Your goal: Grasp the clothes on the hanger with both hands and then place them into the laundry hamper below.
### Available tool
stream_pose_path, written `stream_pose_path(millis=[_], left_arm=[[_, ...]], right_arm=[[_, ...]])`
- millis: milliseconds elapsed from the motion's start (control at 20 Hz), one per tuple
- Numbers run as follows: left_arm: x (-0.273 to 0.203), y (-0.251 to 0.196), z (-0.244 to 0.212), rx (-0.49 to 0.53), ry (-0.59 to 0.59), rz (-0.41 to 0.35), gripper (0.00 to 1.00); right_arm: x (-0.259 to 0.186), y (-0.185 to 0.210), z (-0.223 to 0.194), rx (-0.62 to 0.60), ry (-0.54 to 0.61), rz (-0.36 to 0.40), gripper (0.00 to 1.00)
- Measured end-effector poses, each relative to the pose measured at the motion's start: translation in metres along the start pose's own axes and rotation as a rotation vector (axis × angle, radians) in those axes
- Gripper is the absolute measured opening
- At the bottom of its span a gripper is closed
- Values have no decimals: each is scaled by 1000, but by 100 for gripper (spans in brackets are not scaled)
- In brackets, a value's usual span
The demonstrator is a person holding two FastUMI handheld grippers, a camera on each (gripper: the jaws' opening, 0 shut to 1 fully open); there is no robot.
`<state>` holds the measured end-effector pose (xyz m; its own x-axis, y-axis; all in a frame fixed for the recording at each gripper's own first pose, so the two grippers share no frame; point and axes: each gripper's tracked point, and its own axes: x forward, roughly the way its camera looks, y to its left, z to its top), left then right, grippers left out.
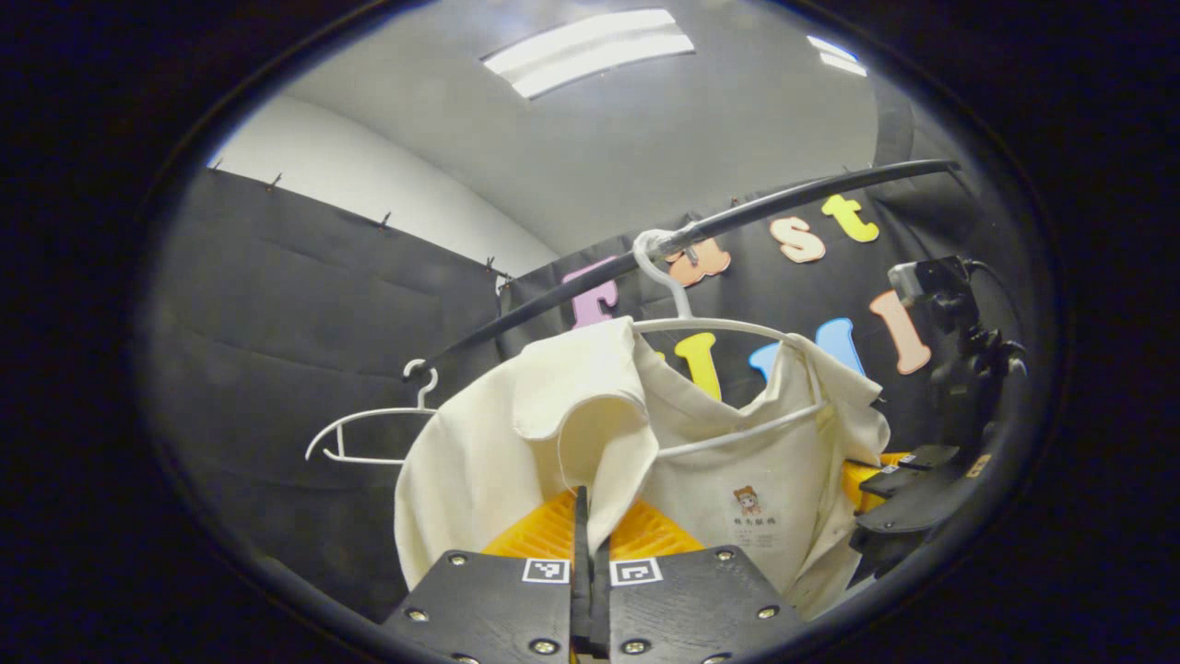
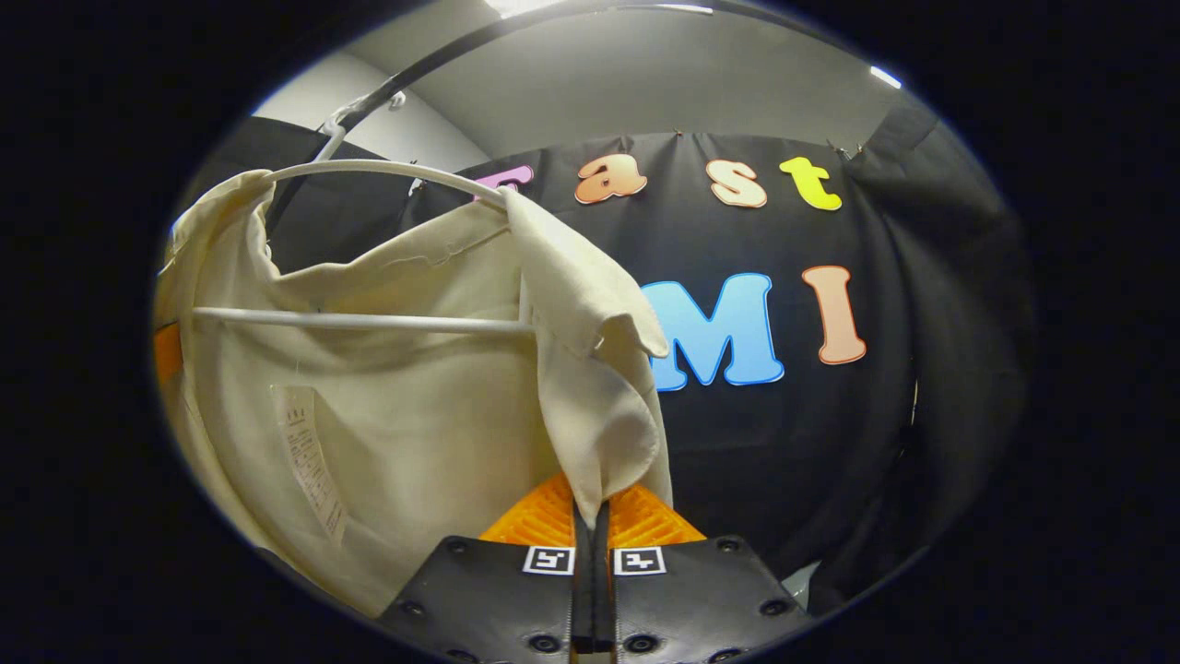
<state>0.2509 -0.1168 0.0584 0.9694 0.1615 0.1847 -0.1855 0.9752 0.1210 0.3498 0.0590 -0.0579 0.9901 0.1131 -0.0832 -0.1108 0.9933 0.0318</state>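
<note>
A cream shirt (image 1: pixel 737 461) is seen draped on a white hanger (image 1: pixel 728 325) that hangs from a dark rail (image 1: pixel 784 198), just ahead of and above the left gripper (image 1: pixel 587 544), whose fingers are pressed together on a fold of one sleeve. In the right gripper view, the other sleeve of the shirt (image 2: pixel 590 387) is pinched between the closed fingers of the right gripper (image 2: pixel 590 530), directly above their tips. An empty hanger (image 1: pixel 369 433) is hung farther left of the left fingers.

Left gripper (image 1: pixel 590 539) fingers pressed together, right gripper (image 2: pixel 590 521) likewise, both raised
</note>
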Motion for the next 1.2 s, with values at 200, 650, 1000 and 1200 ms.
stream_pose_path(millis=[200,650,1000,1200], left_arm=[[-13,14,23,58,-45,-2,0],[-19,86,54,108,-82,101,0],[1,121,64,148,-105,142,0],[24,138,69,162,-124,162,1]], right_arm=[[-3,-30,20,-21,-69,-81,1],[-3,-89,63,-65,-187,-232,1],[18,-105,82,-69,-232,-255,0],[39,-108,85,-63,-236,-246,1]])
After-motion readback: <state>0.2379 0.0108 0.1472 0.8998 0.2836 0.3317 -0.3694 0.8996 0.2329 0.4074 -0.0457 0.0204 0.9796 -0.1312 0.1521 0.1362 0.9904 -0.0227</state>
